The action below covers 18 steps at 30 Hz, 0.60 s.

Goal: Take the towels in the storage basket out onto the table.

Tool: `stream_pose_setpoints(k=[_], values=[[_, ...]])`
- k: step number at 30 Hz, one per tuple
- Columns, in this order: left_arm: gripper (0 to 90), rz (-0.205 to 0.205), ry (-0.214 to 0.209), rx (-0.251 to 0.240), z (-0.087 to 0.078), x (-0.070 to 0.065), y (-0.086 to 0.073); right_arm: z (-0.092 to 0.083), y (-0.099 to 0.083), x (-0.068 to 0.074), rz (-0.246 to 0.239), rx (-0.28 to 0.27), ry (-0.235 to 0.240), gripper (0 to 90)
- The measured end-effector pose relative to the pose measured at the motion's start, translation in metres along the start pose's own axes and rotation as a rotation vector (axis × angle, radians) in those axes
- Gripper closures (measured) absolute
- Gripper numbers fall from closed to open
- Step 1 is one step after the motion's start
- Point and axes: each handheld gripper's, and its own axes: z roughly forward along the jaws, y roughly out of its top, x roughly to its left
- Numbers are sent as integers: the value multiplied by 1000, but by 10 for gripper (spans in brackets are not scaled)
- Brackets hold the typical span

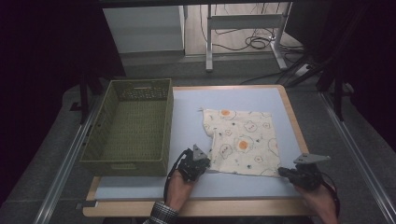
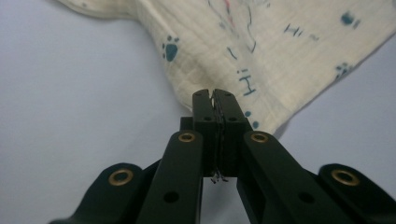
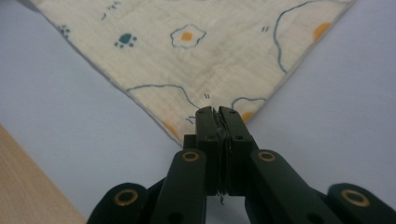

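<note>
Cloth [image 1: 243,142] lies flat on the blue surface [image 1: 187,107], just right of the green basket [image 1: 133,126]. I have both near corners pinched: the left gripper [image 2: 215,100] is clenched on one, the right gripper [image 3: 217,114] on the other. I judge it light, thin and floppy, so it should sag between the corners and wants lifting evenly by them. Its print shows paw marks and fried eggs; small "Hi" lettering reads in the left gripper view. I see no brand.
</note>
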Motion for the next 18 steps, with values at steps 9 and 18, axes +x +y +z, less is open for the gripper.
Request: stream_pose_setpoints(k=[9,18], values=[[742,12,-17,15,-29,-18,-9,-22,-11,4,3,19,17,859],[558,-42,28,-7,-10,6,4,-21,-4,-10,27,-40,-28,663]])
